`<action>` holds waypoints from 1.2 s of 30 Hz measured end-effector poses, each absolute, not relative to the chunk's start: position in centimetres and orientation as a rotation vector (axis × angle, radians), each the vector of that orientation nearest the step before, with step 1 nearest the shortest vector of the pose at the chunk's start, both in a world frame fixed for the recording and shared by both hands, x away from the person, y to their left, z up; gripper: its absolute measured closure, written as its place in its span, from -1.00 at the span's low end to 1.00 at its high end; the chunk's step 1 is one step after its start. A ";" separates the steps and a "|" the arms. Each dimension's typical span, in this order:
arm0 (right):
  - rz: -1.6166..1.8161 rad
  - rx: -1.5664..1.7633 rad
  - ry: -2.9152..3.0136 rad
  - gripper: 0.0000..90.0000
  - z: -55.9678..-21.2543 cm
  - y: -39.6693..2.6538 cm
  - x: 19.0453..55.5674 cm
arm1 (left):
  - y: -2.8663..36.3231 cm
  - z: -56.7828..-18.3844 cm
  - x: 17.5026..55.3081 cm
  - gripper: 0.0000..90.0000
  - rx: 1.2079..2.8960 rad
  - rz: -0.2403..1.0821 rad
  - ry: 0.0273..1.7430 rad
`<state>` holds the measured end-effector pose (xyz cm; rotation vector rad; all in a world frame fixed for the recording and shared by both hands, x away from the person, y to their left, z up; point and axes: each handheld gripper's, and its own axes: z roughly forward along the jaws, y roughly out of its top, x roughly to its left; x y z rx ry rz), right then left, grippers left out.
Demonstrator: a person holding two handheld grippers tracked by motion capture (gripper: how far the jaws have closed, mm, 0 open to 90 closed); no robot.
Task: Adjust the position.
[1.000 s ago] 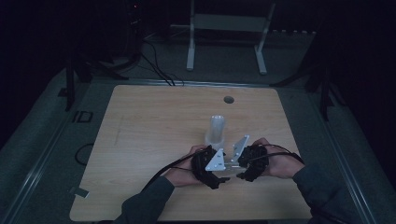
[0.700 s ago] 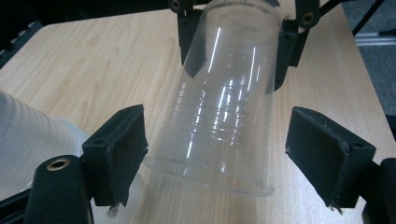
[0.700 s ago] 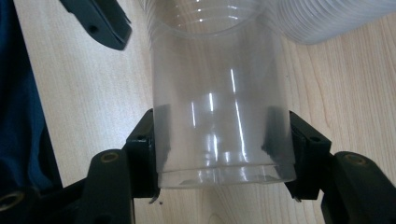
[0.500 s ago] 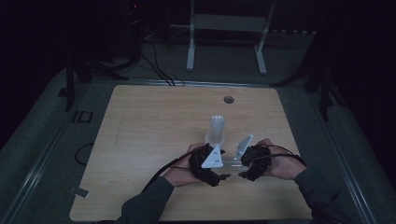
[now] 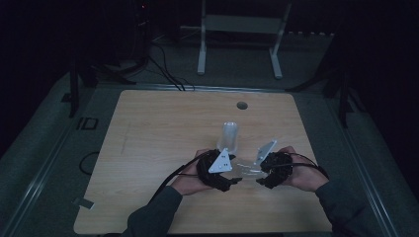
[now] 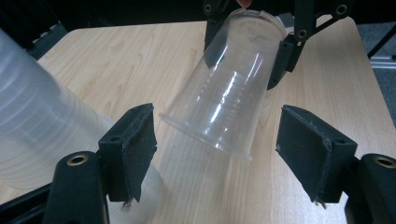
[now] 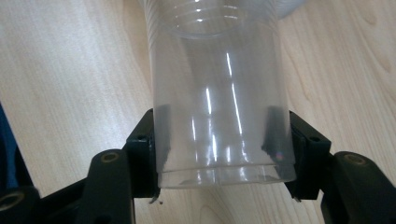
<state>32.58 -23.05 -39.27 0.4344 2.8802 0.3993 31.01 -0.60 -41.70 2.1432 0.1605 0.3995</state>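
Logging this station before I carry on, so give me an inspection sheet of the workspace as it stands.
Surface: light wooden table, round hole near far edge.
Job's things: clear plastic cup, tilted, base clamped in right tool; stack of clear plastic cups upright behind it.
Clutter: nothing seen.
Tools: right tool shut on cup's base; left tool has just been closing, pads flanking cup's rim, not touching.
Cables: black, trailing from both tools; more on far floor.
Surroundings: dark room, white metal stand beyond.

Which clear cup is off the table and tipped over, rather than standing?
The single cup clamped in the right tool, held tilted above the table between both hands. The other cups form a stack standing upright on the wood behind the left tool.
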 end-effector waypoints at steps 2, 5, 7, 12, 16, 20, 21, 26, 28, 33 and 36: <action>0.411 0.459 2.868 -0.09 -39.1 -23.3 32.6 | -0.5 -41.6 31.1 -0.37 2.138 0.399 0.169; 0.432 0.471 2.853 -0.09 -39.1 -23.6 32.7 | -0.4 -41.6 31.2 -0.37 2.133 0.398 0.180; 0.446 0.497 2.835 -0.09 -39.1 -23.8 32.6 | -0.3 -41.7 31.3 -0.36 2.130 0.398 0.189; 0.472 0.534 2.805 -0.09 -39.0 -24.2 32.7 | -0.1 -41.7 31.4 -0.35 2.122 0.399 0.205; 0.490 0.561 2.785 -0.09 -39.0 -24.4 32.8 | 0.0 -41.6 31.5 -0.35 2.119 0.400 0.212; 0.511 0.593 2.764 -0.08 -39.1 -24.6 32.7 | 0.0 -41.6 31.5 -0.35 2.119 0.401 0.215; 0.516 0.597 2.758 -0.08 -39.2 -24.6 32.8 | 0.0 -41.6 31.5 -0.35 2.118 0.400 0.217; 0.545 0.631 2.718 -0.08 -39.1 -24.8 32.6 | 0.0 -41.7 31.5 -0.35 2.114 0.396 0.226; 0.560 0.638 2.702 -0.08 -39.0 -24.9 32.6 | 0.0 -41.7 31.6 -0.35 2.115 0.394 0.228; 0.603 0.681 2.659 -0.08 -39.0 -25.1 32.5 | 0.0 -41.7 31.7 -0.35 2.109 0.389 0.247; 0.641 0.712 2.628 -0.08 -38.9 -25.2 32.4 | 0.1 -41.6 31.9 -0.35 2.100 0.380 0.265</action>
